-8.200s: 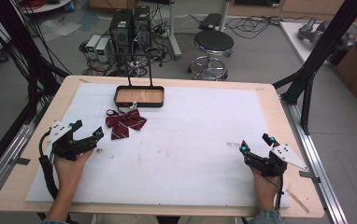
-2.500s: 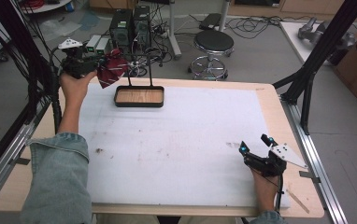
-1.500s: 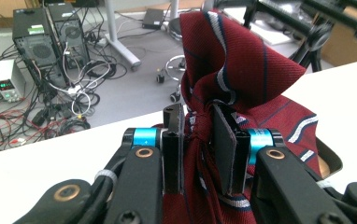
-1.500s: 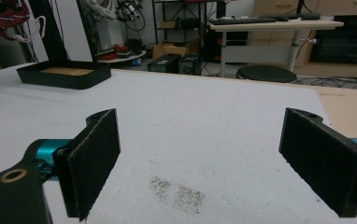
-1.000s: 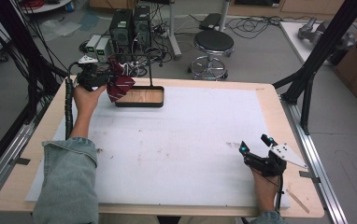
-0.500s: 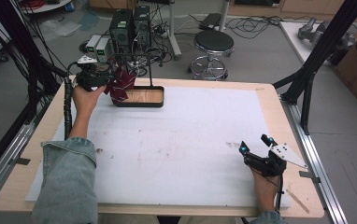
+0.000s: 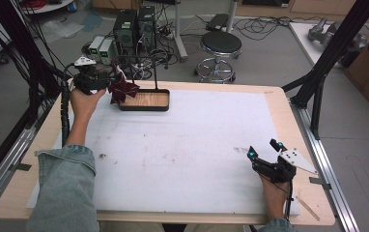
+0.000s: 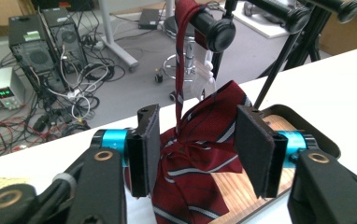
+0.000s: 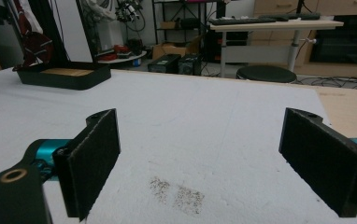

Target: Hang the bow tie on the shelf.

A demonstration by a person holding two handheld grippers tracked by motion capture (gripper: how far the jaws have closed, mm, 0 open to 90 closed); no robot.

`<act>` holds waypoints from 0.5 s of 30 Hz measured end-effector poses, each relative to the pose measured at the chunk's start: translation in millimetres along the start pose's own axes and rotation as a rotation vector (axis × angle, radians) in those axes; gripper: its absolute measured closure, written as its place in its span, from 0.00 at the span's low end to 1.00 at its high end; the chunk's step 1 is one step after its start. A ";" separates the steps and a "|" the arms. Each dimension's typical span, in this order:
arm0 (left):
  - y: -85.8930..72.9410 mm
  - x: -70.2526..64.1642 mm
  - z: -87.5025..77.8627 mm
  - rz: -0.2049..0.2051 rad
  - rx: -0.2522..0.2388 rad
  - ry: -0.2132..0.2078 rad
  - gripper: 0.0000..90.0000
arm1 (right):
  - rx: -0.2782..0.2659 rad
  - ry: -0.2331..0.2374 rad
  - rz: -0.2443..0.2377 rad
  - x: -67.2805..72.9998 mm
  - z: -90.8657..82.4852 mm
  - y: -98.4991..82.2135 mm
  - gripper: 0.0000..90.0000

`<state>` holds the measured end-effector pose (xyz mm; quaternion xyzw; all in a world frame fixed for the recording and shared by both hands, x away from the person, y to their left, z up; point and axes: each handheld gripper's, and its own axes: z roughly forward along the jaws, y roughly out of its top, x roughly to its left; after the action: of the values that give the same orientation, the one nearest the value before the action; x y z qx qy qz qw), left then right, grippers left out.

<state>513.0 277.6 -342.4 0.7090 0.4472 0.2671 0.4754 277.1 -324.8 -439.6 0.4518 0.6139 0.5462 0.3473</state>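
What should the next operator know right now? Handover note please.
Left gripper: jaws open on either side of the red striped bow tie, not clamped.
Bow tie: its neck loop hangs over the black peg of the stand, above the wooden tray base at the table's far left.
Right gripper: open, holding nothing, resting on the white mat near right.
Done: the tie looks hung.
Left: probably back the left gripper away and check that the loop stays on the peg.
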 end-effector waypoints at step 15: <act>8.5 -7.9 -34.9 0.014 -0.071 -0.010 0.42 | -0.003 -0.005 -0.002 0.3 0.4 0.1 0.13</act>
<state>484.6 284.5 -320.2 0.6960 0.4301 0.2827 0.5006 277.4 -324.4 -439.5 0.4520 0.6126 0.5459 0.3499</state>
